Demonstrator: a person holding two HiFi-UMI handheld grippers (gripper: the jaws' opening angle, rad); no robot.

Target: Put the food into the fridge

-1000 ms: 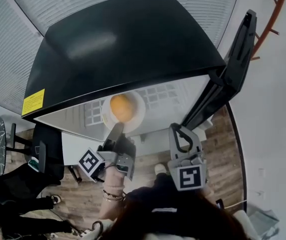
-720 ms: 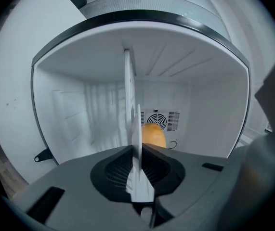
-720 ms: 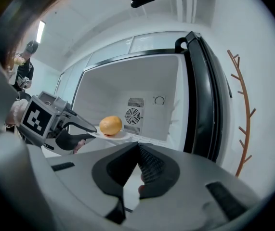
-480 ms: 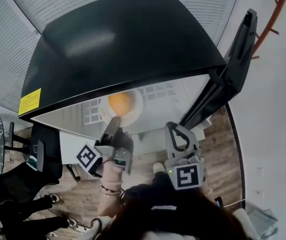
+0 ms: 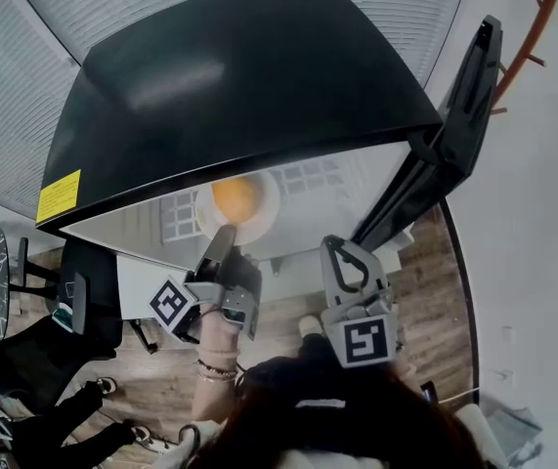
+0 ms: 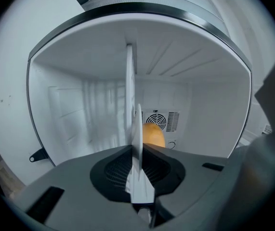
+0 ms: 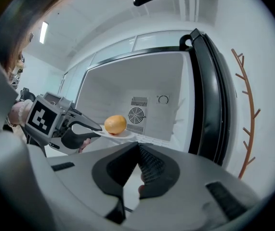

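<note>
Orange sits on level plate in fridge, rim pinched by left claw, jaws just easing open.

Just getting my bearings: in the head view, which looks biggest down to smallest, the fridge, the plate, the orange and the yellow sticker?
1. fridge
2. plate
3. orange and yellow sticker: these look about alike, so I won't rank them.

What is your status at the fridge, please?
Left gripper on plate rim, jaws just been opening. Right gripper shut, empty. Orange on plate inside fridge. Door open, nothing blocking.
</note>
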